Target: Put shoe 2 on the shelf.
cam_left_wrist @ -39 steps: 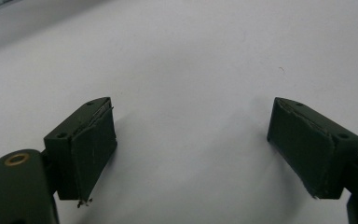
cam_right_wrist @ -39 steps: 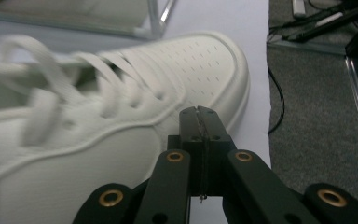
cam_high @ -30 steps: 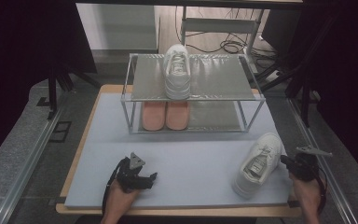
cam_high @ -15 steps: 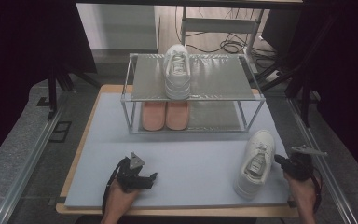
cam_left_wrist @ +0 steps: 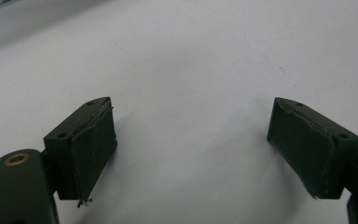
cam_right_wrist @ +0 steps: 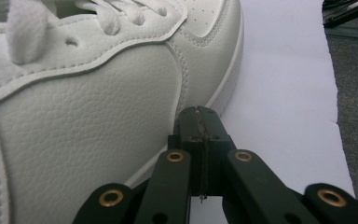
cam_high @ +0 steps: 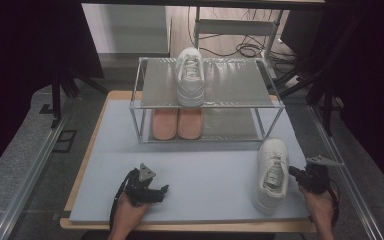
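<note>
Now the right gripper (cam_right_wrist: pixel 200 122), jaws pressed together and empty, nudges the white shoe (cam_high: pixel 272 172) straight, so next it likely must open to grasp it, while the left gripper (cam_left_wrist: pixel 191 149) rests open.

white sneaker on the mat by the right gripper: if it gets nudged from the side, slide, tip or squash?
The sneaker probably slides rather than tips: its flat sole sits full-length on the smooth mat. The leather-like side looks firm enough to take a push with little denting. The shut right gripper offers a narrow contact, so the shoe may pivot.
</note>
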